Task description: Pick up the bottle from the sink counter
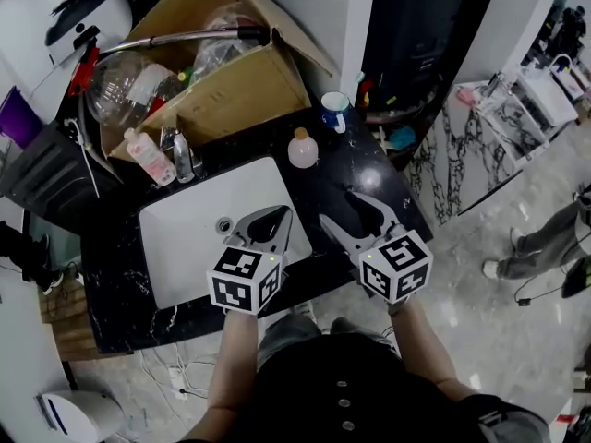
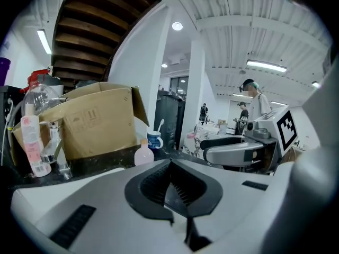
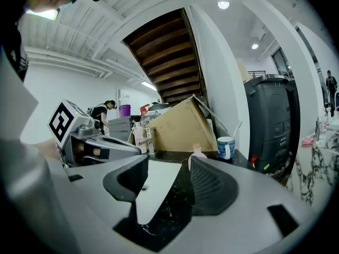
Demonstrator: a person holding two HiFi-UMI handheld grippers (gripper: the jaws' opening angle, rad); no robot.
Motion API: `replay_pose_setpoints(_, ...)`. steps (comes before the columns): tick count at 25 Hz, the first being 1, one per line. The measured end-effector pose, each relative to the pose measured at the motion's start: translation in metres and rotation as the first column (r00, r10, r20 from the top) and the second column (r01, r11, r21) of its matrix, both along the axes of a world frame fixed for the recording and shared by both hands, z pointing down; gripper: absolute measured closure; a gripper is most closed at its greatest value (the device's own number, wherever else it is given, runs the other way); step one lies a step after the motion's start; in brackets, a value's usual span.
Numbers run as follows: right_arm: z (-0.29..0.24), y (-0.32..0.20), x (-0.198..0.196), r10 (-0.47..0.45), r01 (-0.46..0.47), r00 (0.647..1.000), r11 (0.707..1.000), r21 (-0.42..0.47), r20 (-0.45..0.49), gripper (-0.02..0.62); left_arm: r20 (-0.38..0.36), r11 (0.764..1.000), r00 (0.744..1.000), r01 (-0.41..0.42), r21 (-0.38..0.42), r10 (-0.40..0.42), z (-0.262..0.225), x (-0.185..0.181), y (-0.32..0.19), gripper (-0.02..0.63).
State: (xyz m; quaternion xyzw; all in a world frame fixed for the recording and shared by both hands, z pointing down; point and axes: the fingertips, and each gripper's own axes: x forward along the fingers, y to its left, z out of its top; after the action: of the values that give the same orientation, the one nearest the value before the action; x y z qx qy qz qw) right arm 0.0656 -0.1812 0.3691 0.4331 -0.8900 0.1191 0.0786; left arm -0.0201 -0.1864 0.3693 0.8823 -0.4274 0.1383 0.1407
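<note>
Plainly, the right gripper (image 3: 169,168) has its 2 jaws spread with nothing between them, only bare stone and the white basin showing through the gap; the left gripper (image 2: 170,163) has its jaws pressed together at the tips and holds nothing; both hover side by side over the near edge of the sink (image 1: 185,247).

Beyond them, the small pale bottle (image 1: 302,149) with a tan cap stands upright on the black counter (image 1: 323,185), just past the far right corner of the sink; its long axis runs straight up, cap on top. It lies ahead of both tools, roughly between their lines, and neither is clearly closer; seen from the right gripper it sits just right of the gap, seen from the left gripper a little to the left. My judgement is that the right one suits the grasp, since it is already spread and needs only a slight turn to bring the bottle between its jaws.

Nothing stands on the stretch of counter between tool and bottle. Close behind and to the right is a blue and white cup (image 1: 334,111); a cardboard box (image 1: 242,90) rises behind; both limit overshoot. A tap (image 1: 183,158) and a taller bottle (image 1: 148,155) stand well apart at the left.
</note>
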Motion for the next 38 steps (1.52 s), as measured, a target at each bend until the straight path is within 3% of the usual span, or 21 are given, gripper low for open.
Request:
replay_pose_setpoints(8, -0.002, -0.046, -0.022, 0.016, -0.016, 0.999, 1.0, 0.004, -0.043, 0.357, 0.013, 0.999, 0.999, -0.044, 0.011, 0.044, 0.002, -0.016, -0.047, 0.589)
replay_pose_setpoints(20, 0.031, -0.073, -0.039, 0.005, -0.013, 0.991, 0.998, -0.06, -0.133, 0.356, -0.018, 0.995, 0.997, -0.08, -0.06, 0.08, 0.04, -0.021, -0.069, 0.589)
replay_pose_setpoints(28, 0.044, -0.1, -0.034, -0.027, 0.013, 0.987, 0.996, -0.09, -0.159, 0.345, 0.004, 0.996, 0.998, -0.059, -0.062, 0.059, 0.047, -0.019, -0.094, 0.589)
replay_pose_setpoints(38, 0.067, -0.141, -0.026, -0.102, 0.078, 0.978, 0.988, -0.134, -0.18, 0.341, -0.021, 0.995, 1.0, 0.001, -0.097, -0.003, 0.068, -0.011, -0.119, 0.589)
